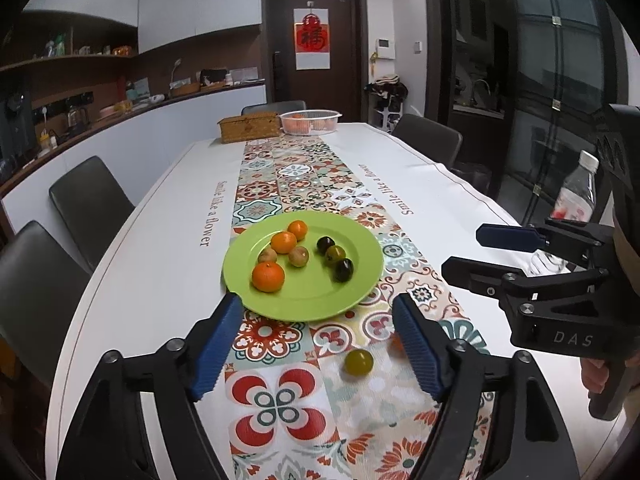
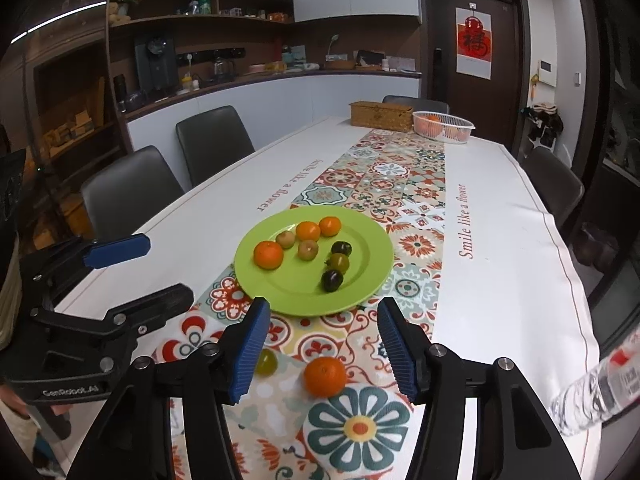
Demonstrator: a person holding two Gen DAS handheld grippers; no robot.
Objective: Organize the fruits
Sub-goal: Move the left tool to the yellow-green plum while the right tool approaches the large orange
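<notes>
On the patterned table runner [image 2: 400, 184], a green plate [image 2: 372, 280] holds fruit. At its six o'clock lie a green fruit [image 1: 359, 362] and an orange [image 2: 324, 376]. The left gripper [image 1: 320, 344] and right gripper [image 2: 320, 344] are both wide open, holding nothing.

In the left wrist view, the loose orange [image 1: 396, 345] is mostly hidden behind a claw finger [image 1: 420, 354]. The water bottle [image 2: 600, 384] is cut off by the right edge of the right wrist view. Contents of the white basket [image 1: 310, 122] are partly screened by its wall. Shelf items [image 2: 200, 8] are too small to identify.
</notes>
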